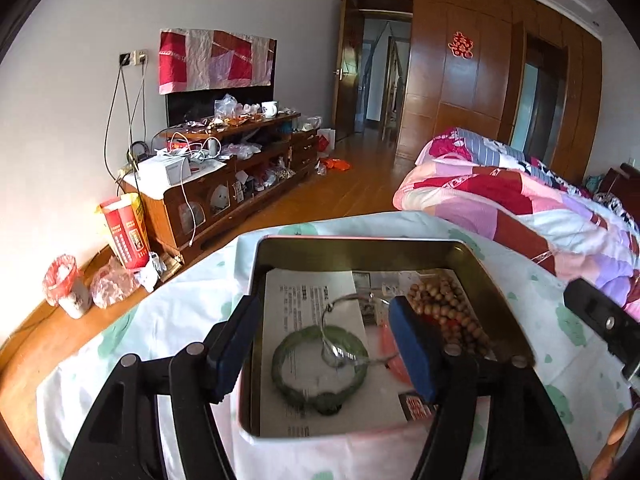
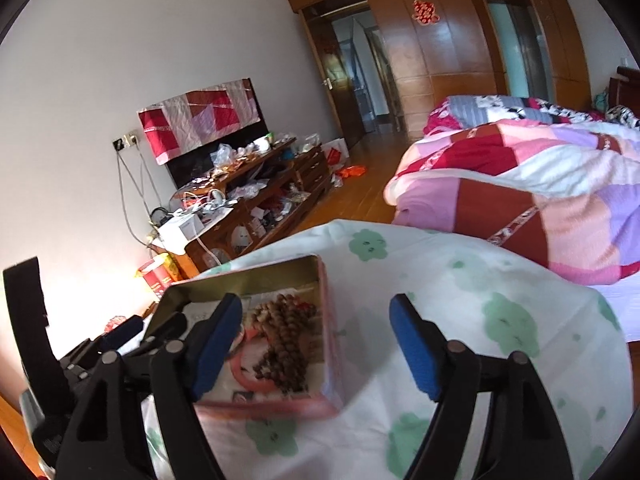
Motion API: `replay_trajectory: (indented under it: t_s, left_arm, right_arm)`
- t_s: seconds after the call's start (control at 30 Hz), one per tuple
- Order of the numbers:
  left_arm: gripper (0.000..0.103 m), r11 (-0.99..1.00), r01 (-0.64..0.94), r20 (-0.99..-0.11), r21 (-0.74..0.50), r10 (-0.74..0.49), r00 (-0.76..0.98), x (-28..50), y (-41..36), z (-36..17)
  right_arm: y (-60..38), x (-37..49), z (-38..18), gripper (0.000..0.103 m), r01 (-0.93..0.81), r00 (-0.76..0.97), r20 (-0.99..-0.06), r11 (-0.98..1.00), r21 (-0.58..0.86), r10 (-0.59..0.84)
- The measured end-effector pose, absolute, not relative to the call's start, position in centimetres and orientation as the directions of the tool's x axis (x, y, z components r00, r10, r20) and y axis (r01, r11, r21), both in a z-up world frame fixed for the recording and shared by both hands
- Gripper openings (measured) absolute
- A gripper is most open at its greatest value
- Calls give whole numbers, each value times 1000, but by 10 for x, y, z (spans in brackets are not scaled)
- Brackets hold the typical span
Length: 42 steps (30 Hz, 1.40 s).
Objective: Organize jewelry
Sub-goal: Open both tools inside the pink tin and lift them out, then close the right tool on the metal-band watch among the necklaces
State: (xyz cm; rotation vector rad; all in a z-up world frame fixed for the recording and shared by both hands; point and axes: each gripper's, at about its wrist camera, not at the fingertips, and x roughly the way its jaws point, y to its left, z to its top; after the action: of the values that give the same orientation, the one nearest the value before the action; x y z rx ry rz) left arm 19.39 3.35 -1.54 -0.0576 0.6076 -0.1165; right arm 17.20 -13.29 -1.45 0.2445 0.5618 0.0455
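A pink metal tin stands open on a white cloth with green flowers. Inside, on printed paper, lie a green jade bangle, a thin silver bangle, a pink bangle and a pile of brown wooden beads. My left gripper is open and empty, its blue pads just above the tin on either side of the silver bangle. My right gripper is open and empty beside the tin, over its right wall. The beads and pink bangle show there too.
A bed with a pink and red patchwork quilt lies to the right. A cluttered wooden TV cabinet stands along the left wall, with bags and a red box on the wood floor. The other gripper's black body is at the right.
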Motion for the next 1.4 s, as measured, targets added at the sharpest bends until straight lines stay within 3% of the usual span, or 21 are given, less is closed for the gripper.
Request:
replay_trajectory:
  t_s: [0.63, 1.23, 1.4]
  left_arm:
    - [68, 994, 9, -561, -109, -69, 825, 117, 62, -25]
    - [68, 998, -11, -561, -67, -29, 827, 85, 67, -27]
    - [68, 1000, 0, -579, -31, -18, 815, 78, 63, -29]
  right_arm:
    - [-145, 111, -28, 81, 164, 852, -515, 982, 95, -93]
    - [-152, 86, -28, 81, 136, 829, -558, 977, 167, -20]
    - [-137, 82, -33, 69, 49, 792, -607, 985, 164, 62]
